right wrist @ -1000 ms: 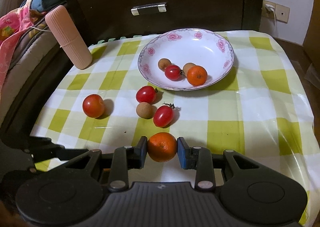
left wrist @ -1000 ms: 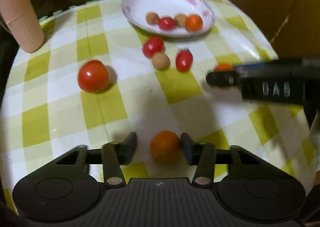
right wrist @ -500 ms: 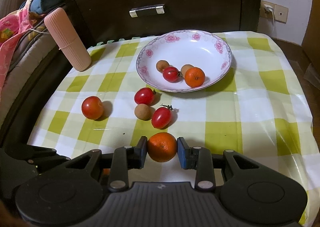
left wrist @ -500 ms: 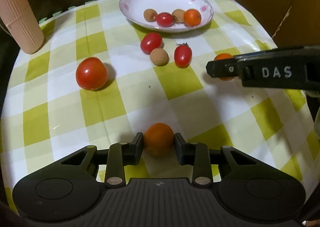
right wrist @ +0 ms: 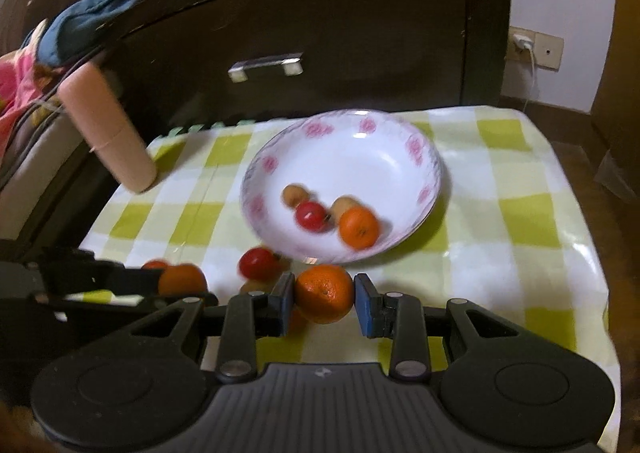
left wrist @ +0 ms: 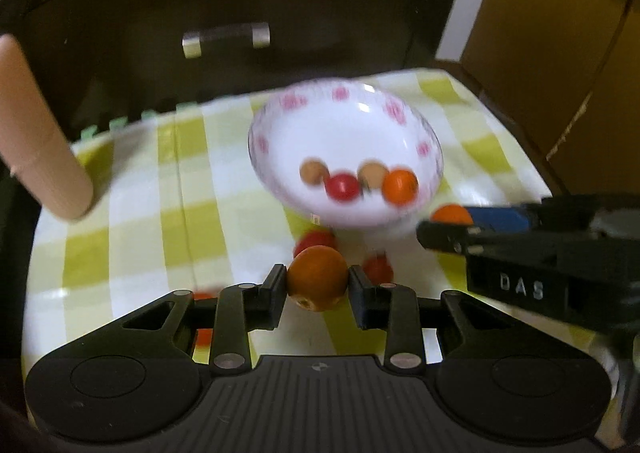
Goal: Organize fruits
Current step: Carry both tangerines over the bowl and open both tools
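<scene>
My left gripper (left wrist: 318,290) is shut on a small orange (left wrist: 318,277) and holds it off the checked cloth, just short of the flowered white bowl (left wrist: 344,125). My right gripper (right wrist: 325,296) is shut on a second orange (right wrist: 325,287), also in front of the bowl (right wrist: 360,165). Each gripper shows in the other's view: the right gripper (left wrist: 452,220) at right, the left gripper (right wrist: 180,286) at lower left. The bowl holds an orange (right wrist: 359,227), a red tomato (right wrist: 310,215) and two brown fruits. Red tomatoes (left wrist: 318,239) lie on the cloth between grippers and bowl, partly hidden.
A pink ribbed cylinder (right wrist: 112,133) leans at the table's back left corner. A dark cabinet with a metal drawer handle (right wrist: 264,67) stands right behind the table. The yellow-checked cloth (right wrist: 500,245) hangs over the table's right edge.
The left jaws closed on their orange. Both grippers then rose with their oranges and moved toward the bowl, which now looks larger and closer in both views.
</scene>
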